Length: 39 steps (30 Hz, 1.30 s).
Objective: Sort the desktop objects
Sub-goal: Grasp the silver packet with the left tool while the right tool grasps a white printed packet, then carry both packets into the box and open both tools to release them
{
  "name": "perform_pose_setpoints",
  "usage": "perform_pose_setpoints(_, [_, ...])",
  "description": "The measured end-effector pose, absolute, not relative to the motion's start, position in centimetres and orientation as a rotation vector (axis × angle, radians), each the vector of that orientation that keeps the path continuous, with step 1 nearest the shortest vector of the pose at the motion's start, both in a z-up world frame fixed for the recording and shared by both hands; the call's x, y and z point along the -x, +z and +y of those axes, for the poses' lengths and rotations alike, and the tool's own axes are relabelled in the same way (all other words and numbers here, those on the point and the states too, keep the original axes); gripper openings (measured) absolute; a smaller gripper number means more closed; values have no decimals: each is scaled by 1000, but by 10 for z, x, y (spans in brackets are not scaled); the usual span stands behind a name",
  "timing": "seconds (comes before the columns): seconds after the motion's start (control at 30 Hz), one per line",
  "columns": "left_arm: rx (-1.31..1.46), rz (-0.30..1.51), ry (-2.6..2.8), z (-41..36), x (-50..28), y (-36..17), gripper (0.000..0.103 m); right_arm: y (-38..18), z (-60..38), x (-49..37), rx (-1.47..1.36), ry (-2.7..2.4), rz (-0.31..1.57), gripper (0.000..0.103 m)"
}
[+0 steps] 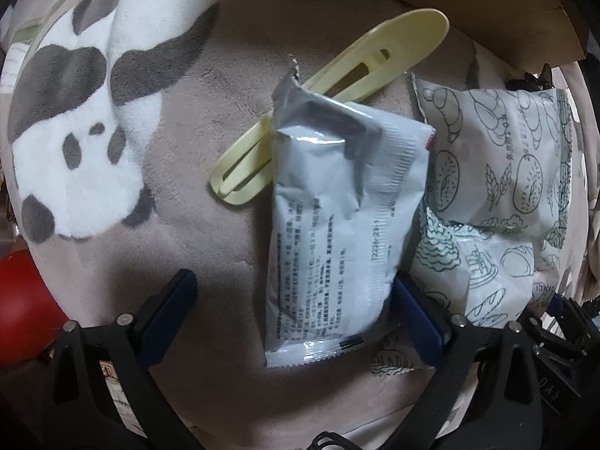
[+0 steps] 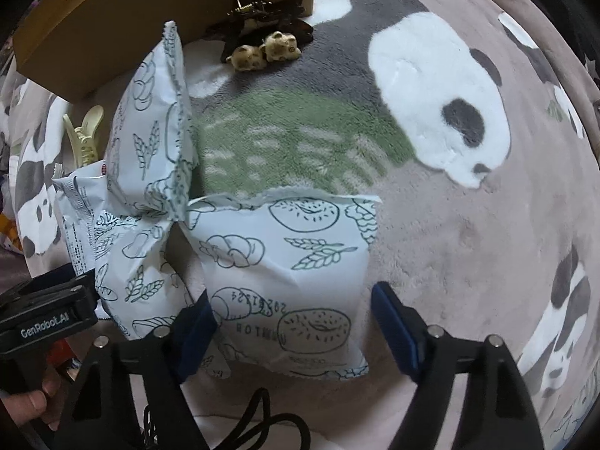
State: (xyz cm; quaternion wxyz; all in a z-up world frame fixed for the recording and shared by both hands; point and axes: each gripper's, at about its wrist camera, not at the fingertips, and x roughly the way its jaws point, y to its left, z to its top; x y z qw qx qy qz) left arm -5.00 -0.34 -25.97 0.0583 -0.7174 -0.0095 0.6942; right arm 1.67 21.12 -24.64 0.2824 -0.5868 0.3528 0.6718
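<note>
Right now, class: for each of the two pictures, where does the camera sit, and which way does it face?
Left wrist: sits above the left tongs, facing down at a silver packet on the panda blanket.
Right wrist: sits above the right tongs, facing down at a bread-print packet; a hand shows.
Shared: silver packet, bread-print packets, yellow clip, cardboard box.

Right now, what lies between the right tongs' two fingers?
The bread-print packet; the right wrist view shows it lying on the panda blanket between the fingers of the right tongs, neither pad clearly pressing.
</note>
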Motion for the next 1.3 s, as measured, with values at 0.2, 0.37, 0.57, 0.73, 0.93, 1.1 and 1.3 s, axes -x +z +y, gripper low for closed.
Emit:
perform_pose_setpoints(0.2, [2203, -207, 2218, 10, 44, -247, 57, -243, 204, -24, 1544, 1819, 957, 60])
perform_pose_setpoints(0.37, [2173, -227, 2218, 13, 41, -240, 52, -242, 203, -41, 1493, 1811, 1034, 58])
perform_pose_setpoints(0.57, [2134, -248, 2218, 12, 35, -231, 50, -239, 196, -63, 1449, 1799, 1092, 57])
perform_pose_setpoints(0.73, [2105, -247, 2230, 13, 27, -219, 50, -232, 186, -83, 1397, 1787, 1123, 56])
perform_pose_setpoints(0.93, [2073, -219, 2247, 18, 16, -200, 50, -220, 168, -106, 1363, 1789, 1122, 56])
perform_pose_setpoints(1.1, [2048, -145, 2243, 26, 3, -184, 50, -202, 163, -119, 1344, 1798, 1133, 56])
perform_pose_setpoints(1.3, [2014, -81, 2261, 41, -13, -156, 50, -182, 170, -140, 1326, 1788, 1172, 56])
